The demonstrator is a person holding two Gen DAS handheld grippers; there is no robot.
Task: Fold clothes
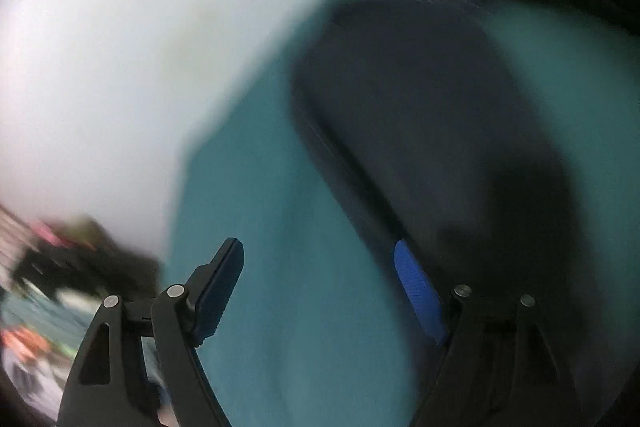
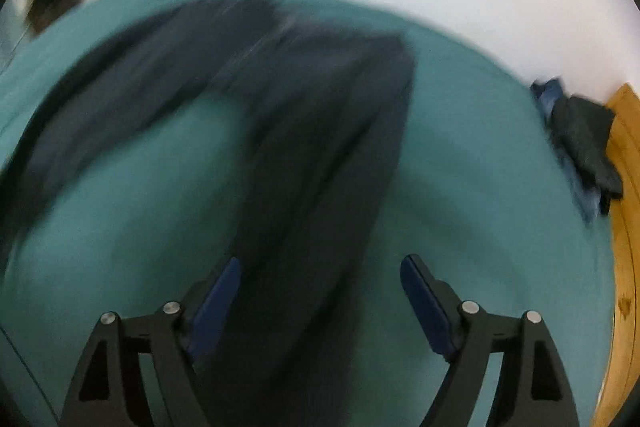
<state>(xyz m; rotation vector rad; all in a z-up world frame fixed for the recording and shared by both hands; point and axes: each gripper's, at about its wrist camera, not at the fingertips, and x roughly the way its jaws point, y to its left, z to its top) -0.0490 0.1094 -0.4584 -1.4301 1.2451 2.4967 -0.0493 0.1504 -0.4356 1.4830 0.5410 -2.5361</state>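
Nearest in the left wrist view, the left tongs (image 1: 320, 279) stand wide apart with nothing between the blue pads; teal cloth (image 1: 280, 307) shows through the gap, and the right pad sits just at the edge of the dark garment (image 1: 420, 115). In the right wrist view the right tongs (image 2: 320, 283) are likewise spread wide and grip nothing, though a long dark leg or sleeve of the dark garment (image 2: 320, 155) runs down between the fingers without the pads pressing on it.

Further out, the garment lies spread on the teal cloth (image 2: 480, 167), one part reaching straight away from the right tongs and another branching off toward the left. Both views are smeared, so seams and hems cannot be made out.

The step in hand looks like taking a fresh hold for the next fold. To do it well, each pair of tongs should settle before closing, pinch at an edge or corner and not mid-panel, and catch only the dark fabric, not the teal cloth beneath.

Beyond, a small heap of dark and blue clothes (image 2: 580, 147) rests near a wooden edge (image 2: 626, 187), well apart from the garment.
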